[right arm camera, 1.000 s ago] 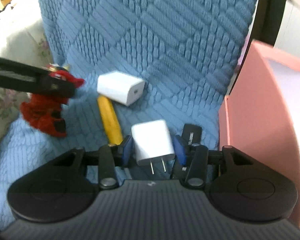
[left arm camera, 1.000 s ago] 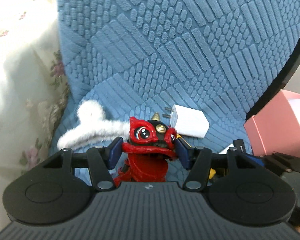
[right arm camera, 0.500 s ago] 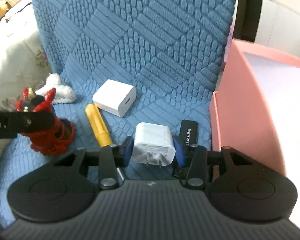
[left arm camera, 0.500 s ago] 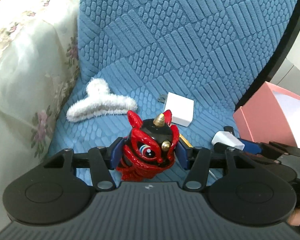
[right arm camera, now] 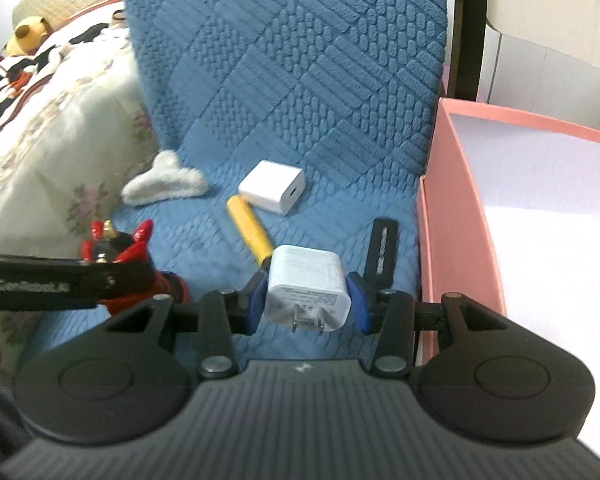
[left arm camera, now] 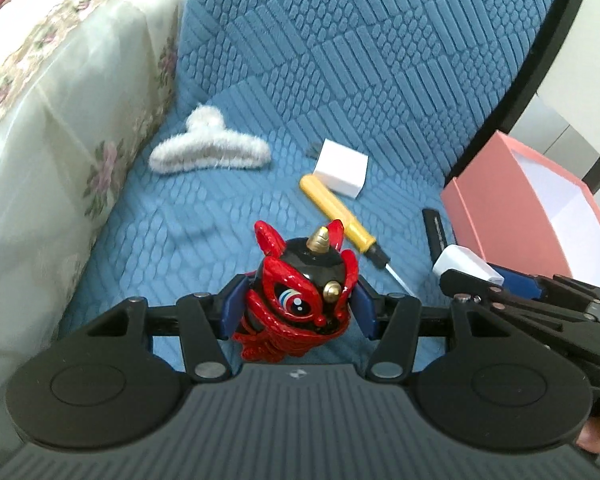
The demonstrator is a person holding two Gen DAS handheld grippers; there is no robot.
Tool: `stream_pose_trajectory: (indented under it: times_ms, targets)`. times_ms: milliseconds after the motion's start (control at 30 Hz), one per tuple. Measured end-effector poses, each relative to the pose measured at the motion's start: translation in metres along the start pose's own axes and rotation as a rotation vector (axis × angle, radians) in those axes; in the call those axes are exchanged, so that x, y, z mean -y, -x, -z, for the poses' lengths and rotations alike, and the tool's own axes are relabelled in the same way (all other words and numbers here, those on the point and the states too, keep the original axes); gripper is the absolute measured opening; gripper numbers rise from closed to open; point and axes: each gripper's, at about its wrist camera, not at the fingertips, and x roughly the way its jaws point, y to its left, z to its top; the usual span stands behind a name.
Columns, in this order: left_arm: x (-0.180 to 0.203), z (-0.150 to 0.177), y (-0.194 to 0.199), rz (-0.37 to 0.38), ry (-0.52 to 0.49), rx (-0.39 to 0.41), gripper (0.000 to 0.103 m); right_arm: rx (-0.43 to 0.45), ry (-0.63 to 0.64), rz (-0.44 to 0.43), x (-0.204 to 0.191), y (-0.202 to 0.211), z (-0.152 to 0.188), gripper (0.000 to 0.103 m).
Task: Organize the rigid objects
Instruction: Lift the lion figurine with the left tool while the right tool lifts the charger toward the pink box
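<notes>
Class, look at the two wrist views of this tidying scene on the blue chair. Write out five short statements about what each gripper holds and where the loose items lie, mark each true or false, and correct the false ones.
1. The left gripper is shut on the red lion figurine. True.
2. The right gripper is open and holds nothing. False: it is shut on a white charger, prongs toward the camera.
3. The yellow screwdriver lies inside the pink box. False: it lies on the blue cushion.
4. A second white charger lies on the cushion. True.
5. The fluffy white hair clip is held by a gripper. False: it lies loose on the cushion.
</notes>
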Motion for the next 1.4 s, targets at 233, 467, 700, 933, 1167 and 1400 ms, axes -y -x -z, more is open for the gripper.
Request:
stream_pose_trajectory:
  times_ms: [233,467,700,933,1167,1400]
  targets:
    - [0.005,0.022,0.003,-0.012,0.011,-0.018,0.061,-0.053,0.028,-0.013,-0.013,0.013,0.030,0.046]
    - [0.007,0.034,0.003,-0.015,0.012,-0.034,0.061,-0.127,0.054,-0.009,-0.017,0.007,0.053,0.047]
    - [0.002,0.035,0.003,-0.006,0.047,-0.040,0.061,-0.180,0.050,-0.023,-0.016,0.002,0.065,0.046]
    - [-0.001,0.035,0.000,-0.002,0.076,-0.063,0.067,-0.197,0.034,-0.031,-0.014,0.000,0.068,0.049]
    - [0.000,0.038,0.000,0.007,0.078,-0.067,0.070,-0.185,0.056,-0.057,-0.017,-0.002,0.067,0.057]
    - [-0.001,0.037,0.000,0.000,0.087,-0.046,0.066,-0.169,0.060,-0.024,-0.016,-0.002,0.067,0.046]
